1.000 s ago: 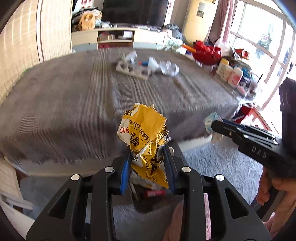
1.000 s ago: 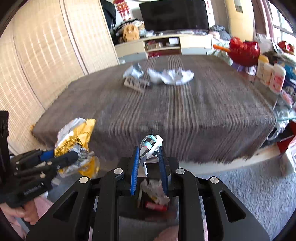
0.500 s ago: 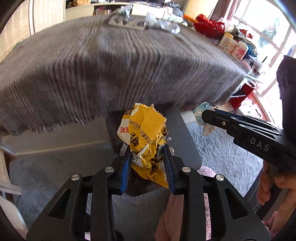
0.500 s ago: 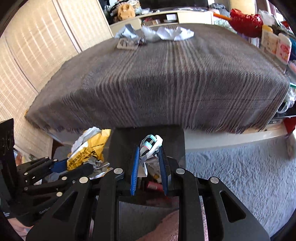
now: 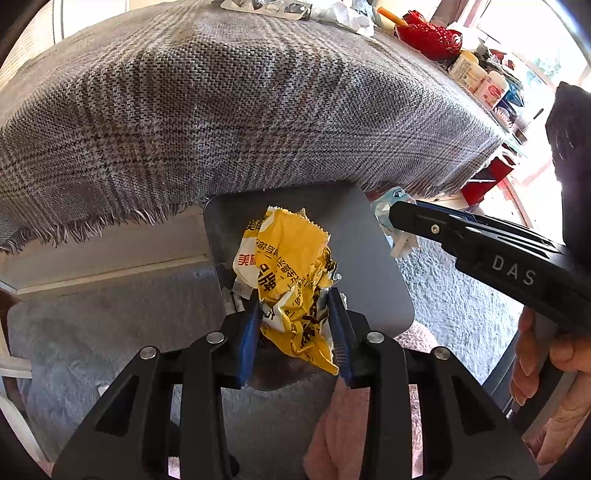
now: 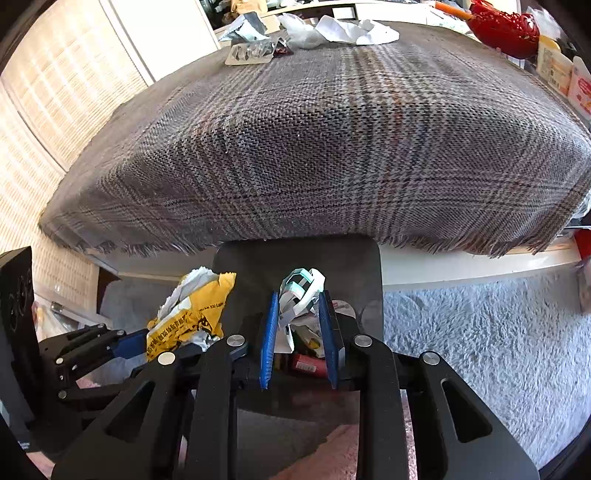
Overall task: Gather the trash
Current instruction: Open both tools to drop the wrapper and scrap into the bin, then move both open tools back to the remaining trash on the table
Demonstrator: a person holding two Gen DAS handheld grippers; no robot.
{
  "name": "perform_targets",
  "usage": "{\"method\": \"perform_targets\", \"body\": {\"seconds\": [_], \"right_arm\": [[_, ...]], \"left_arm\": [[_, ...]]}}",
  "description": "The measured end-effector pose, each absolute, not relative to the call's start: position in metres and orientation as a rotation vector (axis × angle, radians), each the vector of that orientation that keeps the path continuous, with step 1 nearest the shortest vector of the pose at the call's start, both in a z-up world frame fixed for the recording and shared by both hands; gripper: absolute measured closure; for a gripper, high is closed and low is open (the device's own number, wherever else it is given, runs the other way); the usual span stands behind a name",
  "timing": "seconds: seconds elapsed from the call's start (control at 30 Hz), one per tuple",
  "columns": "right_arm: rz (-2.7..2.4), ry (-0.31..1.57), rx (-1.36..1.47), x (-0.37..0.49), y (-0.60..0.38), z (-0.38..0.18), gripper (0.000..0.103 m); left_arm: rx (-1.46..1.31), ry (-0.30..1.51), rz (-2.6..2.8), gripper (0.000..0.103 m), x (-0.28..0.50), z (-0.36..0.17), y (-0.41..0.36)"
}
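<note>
My left gripper (image 5: 293,306) is shut on a crumpled yellow snack wrapper (image 5: 284,266) and holds it over the open grey trash bin (image 5: 384,273) on the floor by the table edge. My right gripper (image 6: 297,314) is shut on a small white and teal wrapper (image 6: 301,286), also above the bin (image 6: 365,266), where more trash (image 6: 306,363) lies inside. The right gripper shows in the left wrist view (image 5: 391,218) with its wrapper (image 5: 386,210). The yellow wrapper shows in the right wrist view (image 6: 192,314).
A table with a grey plaid cloth (image 6: 314,140) fills the background. More trash lies at its far side: a clear blister tray (image 6: 249,55) and white crumpled paper (image 6: 354,31). A red bowl (image 6: 506,31) and bottles (image 5: 476,75) stand at the right. Grey shag carpet (image 6: 480,332) covers the floor.
Both grippers have dropped lower and tilted down toward the bin, each still holding its wrapper. The table top has risen in both views and the bin now sits right below the fingers.
</note>
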State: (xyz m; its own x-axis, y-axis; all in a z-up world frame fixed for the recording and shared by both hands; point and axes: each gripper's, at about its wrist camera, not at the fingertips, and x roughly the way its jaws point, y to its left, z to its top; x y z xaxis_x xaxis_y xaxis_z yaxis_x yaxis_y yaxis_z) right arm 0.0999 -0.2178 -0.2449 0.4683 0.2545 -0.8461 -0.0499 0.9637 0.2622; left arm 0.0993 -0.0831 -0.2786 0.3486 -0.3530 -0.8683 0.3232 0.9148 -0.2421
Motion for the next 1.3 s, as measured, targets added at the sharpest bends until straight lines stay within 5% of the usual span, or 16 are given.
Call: {"method": "perform_targets", "body": {"seconds": [0.17, 0.57, 1.3], "right_arm": [[0.178, 1.064, 0.209, 0.102, -0.217, -0.242, 0.059], [0.104, 0.996, 0.210, 0.092, -0.232, -0.217, 0.003], [0.095, 0.765, 0.215, 0.107, -0.269, -0.138, 0.003]], "left_arm": [[-0.033, 1.125, -0.429, 0.062, 0.099, -0.276, -0.078], [-0.015, 1.045, -0.397, 0.013, 0.087, -0.249, -0.071], [0.023, 0.840, -0.318, 0.008, 0.114, -0.169, -0.050]]}}
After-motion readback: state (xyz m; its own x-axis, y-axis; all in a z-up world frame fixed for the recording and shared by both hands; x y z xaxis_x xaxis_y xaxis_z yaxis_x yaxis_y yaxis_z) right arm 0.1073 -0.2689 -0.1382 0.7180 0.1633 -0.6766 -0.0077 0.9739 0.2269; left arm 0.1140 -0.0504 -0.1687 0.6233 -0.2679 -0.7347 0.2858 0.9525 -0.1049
